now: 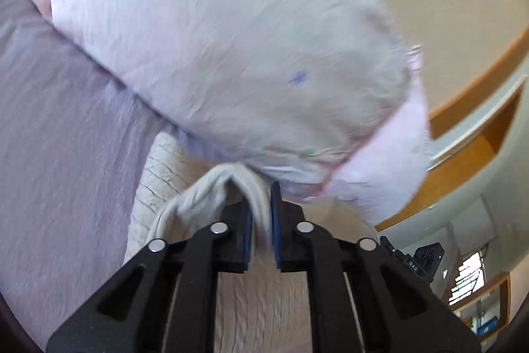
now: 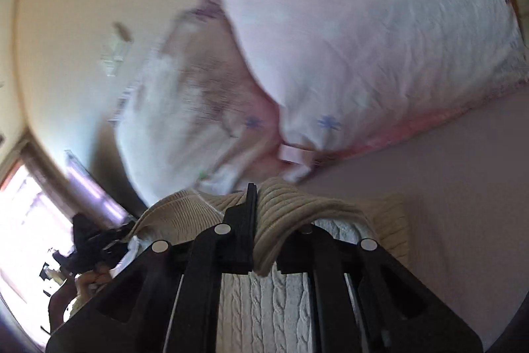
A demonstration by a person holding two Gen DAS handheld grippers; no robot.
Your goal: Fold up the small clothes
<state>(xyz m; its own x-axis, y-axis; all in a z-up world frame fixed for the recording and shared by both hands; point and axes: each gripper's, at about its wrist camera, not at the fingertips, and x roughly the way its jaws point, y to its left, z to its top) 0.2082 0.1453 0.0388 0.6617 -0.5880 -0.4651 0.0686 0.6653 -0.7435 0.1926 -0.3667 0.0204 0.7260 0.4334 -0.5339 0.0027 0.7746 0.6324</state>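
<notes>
- The left tool (image 1: 263, 220) is clenched on a fold of the cream sweater (image 1: 211, 197); the ribbed edge rises in a hump between its two blue pads (image 1: 276, 220) and drapes off toward 9 o'clock.
- In the left wrist view the sweater's cable-knit body hangs below the tool, showing through the frame at 6 o'clock, with another part lying on the bed (image 1: 62, 154) at about 8 o'clock of the tool.
- The right tool (image 2: 264, 220) is likewise clenched on the sweater (image 2: 291, 214): a thick ribbed band passes between the fingers and drapes over the right-hand finger, hiding most of it.
- In the right wrist view the knit spreads out from the tool toward 9 and 3 o'clock, and the white cable pattern shows through the frame at 6 o'clock.
- A pale pink pillow (image 1: 231, 38) with small green and blue prints fills the area at 12 o'clock in the left view; it rests on the lilac bed sheet, just beyond the sweater.
- The right view shows that pillow (image 2: 380, 38) at 1 o'clock and a second, more blurred pillow (image 2: 185, 101) beside it at 11 o'clock, the two touching.
- A wooden shelf (image 1: 469, 134) runs along the wall at 3 o'clock in the left view.
- At 8 o'clock in the right view, the left tool (image 2: 89, 240) shows as a dark blurred shape against a bright window (image 2: 23, 220).
</notes>
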